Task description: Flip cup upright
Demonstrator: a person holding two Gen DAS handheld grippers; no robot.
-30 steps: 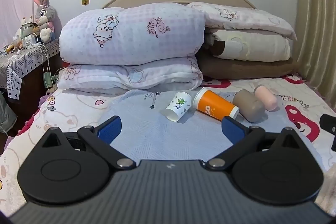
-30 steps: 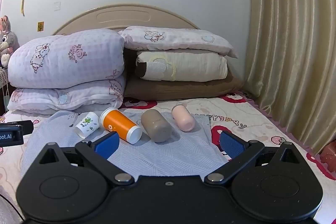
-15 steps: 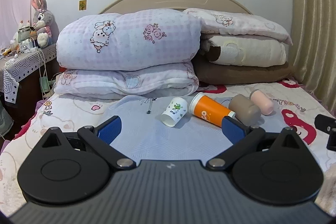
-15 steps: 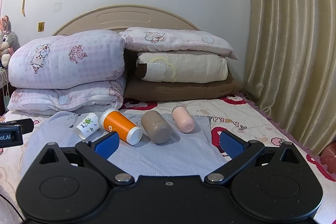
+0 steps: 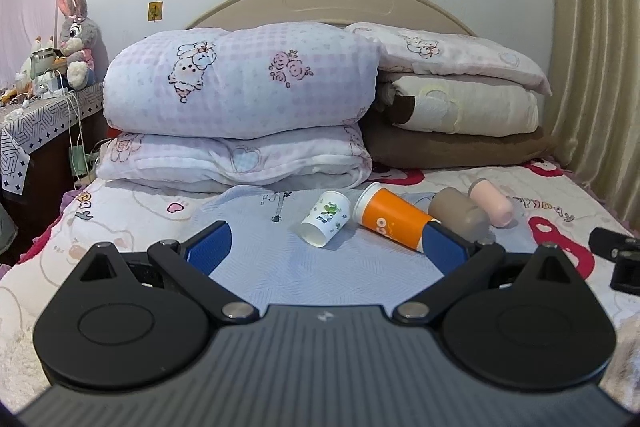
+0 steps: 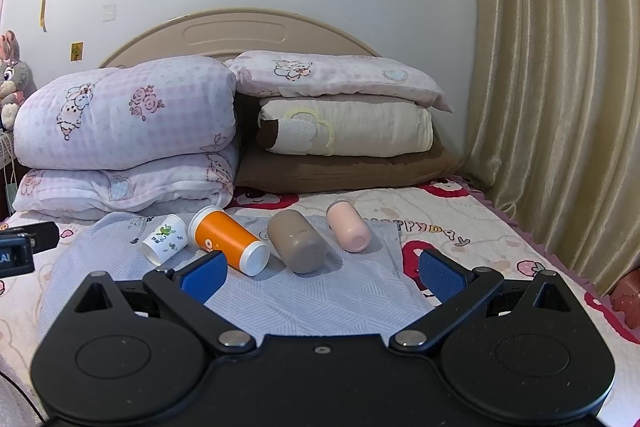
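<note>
Left gripper (image 5: 326,247): jaws wide apart and holding nothing; it sits above the pale blue cloth (image 5: 320,267), short of the cups.
Right gripper (image 6: 320,271): jaws spread wide, nothing between them; it faces the row of cups from the near side.
White paper cup (image 5: 326,218): lies on its side on the cloth, green leaf print up, open mouth turned toward the cameras and to the left.
Orange cup (image 5: 390,218): lies on its side just right of the paper cup, white rim at each end, angled across the cloth; its near end is partly hidden behind the left gripper's right blue pad in the left wrist view.
Taupe cup (image 6: 298,241): on its side just beside the orange cup, a flat end toward the right wrist camera.
Pink cup (image 6: 348,231): on its side at the right end of the row, near the taupe one.
Behind the cups: folded quilts (image 6: 124,131) stacked against the headboard (image 6: 236,35).
Right edge: a beige curtain (image 6: 552,87).
</note>
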